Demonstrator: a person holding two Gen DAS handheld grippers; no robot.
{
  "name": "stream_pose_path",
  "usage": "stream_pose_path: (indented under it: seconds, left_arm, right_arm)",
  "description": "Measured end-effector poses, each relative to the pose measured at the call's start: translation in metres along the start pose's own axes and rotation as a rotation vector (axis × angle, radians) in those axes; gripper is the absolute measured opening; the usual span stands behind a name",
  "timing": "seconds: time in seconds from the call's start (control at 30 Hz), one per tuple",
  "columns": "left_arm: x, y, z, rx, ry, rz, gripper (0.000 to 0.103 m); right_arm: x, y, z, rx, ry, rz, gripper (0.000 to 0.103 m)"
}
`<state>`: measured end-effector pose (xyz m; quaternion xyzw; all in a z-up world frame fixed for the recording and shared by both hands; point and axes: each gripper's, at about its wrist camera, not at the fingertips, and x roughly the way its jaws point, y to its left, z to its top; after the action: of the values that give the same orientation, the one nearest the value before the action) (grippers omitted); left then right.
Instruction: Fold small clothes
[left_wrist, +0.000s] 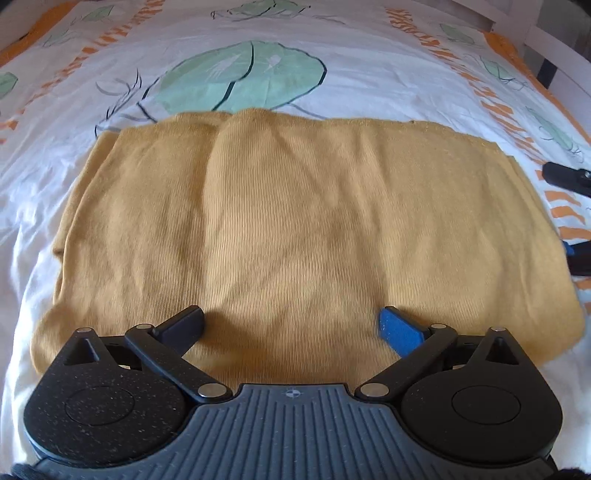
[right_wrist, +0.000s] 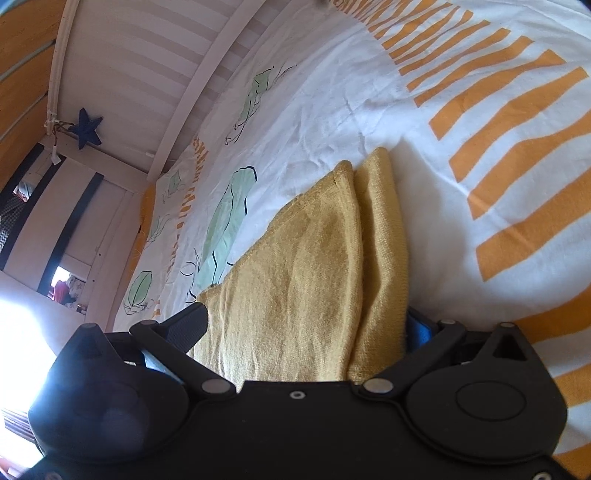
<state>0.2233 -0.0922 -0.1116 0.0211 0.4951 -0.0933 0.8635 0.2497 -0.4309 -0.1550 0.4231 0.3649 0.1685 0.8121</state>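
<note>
While my two tools hang low over it, the bed (left_wrist: 369, 74) fills both views, covered by a white sheet printed with green leaves and orange stripes. Beyond its far edge, in the right wrist view, stands a white slatted bed frame (right_wrist: 199, 74), with a dark blue star (right_wrist: 88, 127) hanging against the wall.

On the sheet lies the mustard-yellow garment (left_wrist: 277, 221), folded into a broad rectangle, its layers stacked and a soft ridge running down the left part. It sits in the middle of the bed, just below the big green leaf print.

My left hand-held gripper (left_wrist: 291, 326) hovers over the near edge of the garment, its jaws spread wide, black finger on one side and blue-padded finger on the other, holding nothing.

My right hand-held gripper (right_wrist: 306, 325) is at the garment's right edge, jaws also spread, with the folded layers of cloth lying between the two fingers; the fingers are not pressed against the fabric. Its tips show at the right border of the left wrist view.
</note>
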Motion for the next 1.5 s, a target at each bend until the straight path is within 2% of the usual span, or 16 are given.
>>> stream_pose_path:
  seconds: [0.1,0.2,0.33,0.37,0.4,0.47,0.53,0.6,0.73,0.77,0.87,0.93,1.07,1.2,1.33,1.5]
  left_arm:
    - [0.001,-0.003,-0.005,0.024,-0.038,0.006,0.103]
    - [0.003,-0.002,-0.010,0.003,-0.075,-0.003,0.103]
    - [0.000,0.004,-0.006,0.025,-0.065,-0.042,0.102]
    - [-0.002,0.007,-0.003,0.027,-0.061,-0.056,0.100]
    - [-0.005,0.010,0.000,0.028,-0.063,-0.069,0.091]
    - [-0.014,0.019,0.007,0.033,-0.076,-0.072,0.082]
    - [-0.024,0.030,0.017,0.023,-0.107,-0.051,0.082]
    - [-0.036,0.045,0.028,0.012,-0.140,-0.023,0.083]
    - [-0.049,0.076,0.049,-0.001,-0.147,0.049,0.083]
    - [-0.049,0.083,0.053,-0.006,-0.142,0.068,0.083]
    - [-0.045,0.105,0.057,-0.037,-0.143,0.096,0.083]
    - [-0.041,0.119,0.056,-0.084,-0.133,0.089,0.083]
    - [-0.038,0.140,0.060,-0.145,-0.083,0.024,0.082]
    - [-0.052,0.149,0.071,-0.145,-0.135,0.024,0.082]
    - [-0.060,0.164,0.081,-0.169,-0.156,0.010,0.082]
    - [-0.067,0.181,0.083,-0.191,-0.159,0.015,0.083]
  right_arm:
    - [0.002,0.002,0.000,-0.010,0.002,-0.014,0.103]
    - [0.004,0.004,0.001,-0.018,0.011,-0.027,0.103]
    - [0.005,0.008,0.001,-0.053,0.028,-0.037,0.103]
    - [0.006,0.010,0.001,-0.066,0.031,-0.045,0.103]
    - [0.007,0.012,0.000,-0.078,0.033,-0.056,0.102]
    - [0.009,0.018,-0.002,-0.111,0.039,-0.085,0.098]
    - [0.010,0.022,-0.002,-0.146,0.047,-0.111,0.088]
    - [0.012,0.022,-0.002,-0.149,0.060,-0.119,0.067]
    - [0.014,0.026,-0.005,-0.183,0.060,-0.174,0.051]
    - [0.013,0.028,-0.005,-0.190,0.057,-0.199,0.037]
    - [0.009,0.029,-0.007,-0.165,0.035,-0.205,0.029]
    - [0.007,0.032,-0.009,-0.169,0.017,-0.223,0.027]
    - [0.006,0.046,-0.013,-0.200,-0.006,-0.273,0.026]
    - [0.003,0.069,-0.012,-0.216,-0.028,-0.307,0.023]
    - [0.006,0.111,-0.009,-0.288,-0.028,-0.343,0.022]
    - [0.023,0.173,-0.010,-0.379,-0.011,-0.321,0.021]
